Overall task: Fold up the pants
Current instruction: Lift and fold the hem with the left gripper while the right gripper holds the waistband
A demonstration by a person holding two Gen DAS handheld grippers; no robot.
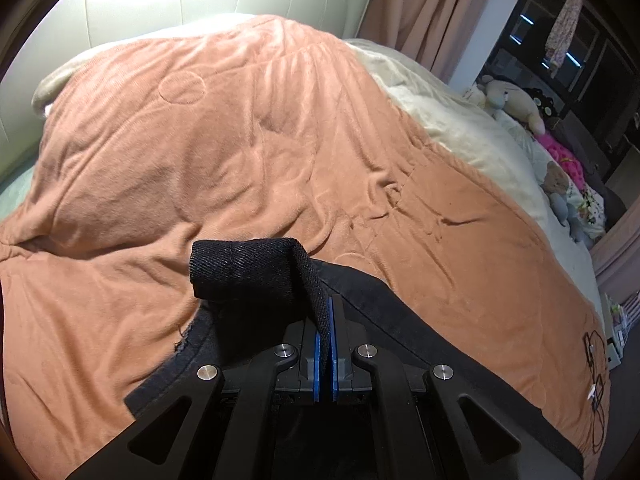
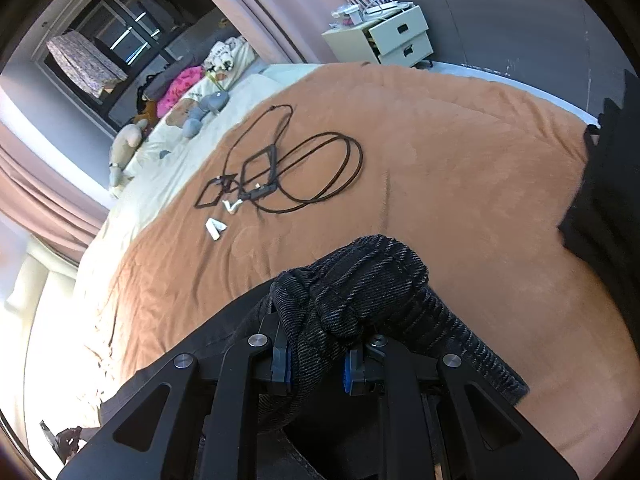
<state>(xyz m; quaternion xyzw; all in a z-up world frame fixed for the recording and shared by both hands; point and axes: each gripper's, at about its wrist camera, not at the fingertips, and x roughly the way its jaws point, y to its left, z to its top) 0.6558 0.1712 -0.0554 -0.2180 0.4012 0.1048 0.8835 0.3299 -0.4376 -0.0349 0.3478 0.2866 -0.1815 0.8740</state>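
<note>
Black denim pants [image 1: 256, 268] lie at the near edge of a rumpled orange plush blanket [image 1: 240, 140] covering the bed. The left gripper [image 1: 329, 320] is clamped tight on a thin hem; the right gripper [image 2: 316, 364] pinches a thick bunched fold of them.

Ahead of my left gripper [image 1: 329, 316] the rumpled orange fleece blanket [image 1: 240, 152] is lying open; ahead of my right gripper [image 2: 316, 364], looped black cords [image 2: 312, 168] are blocking the bed's middle.

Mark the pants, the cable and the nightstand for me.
pants [image 2: 360, 280]: right wrist view, bunched fabric above the pads.
cable [image 2: 320, 172]: right wrist view, the large coiled loop's middle.
nightstand [image 2: 400, 36]: right wrist view, upper drawer front.
</note>
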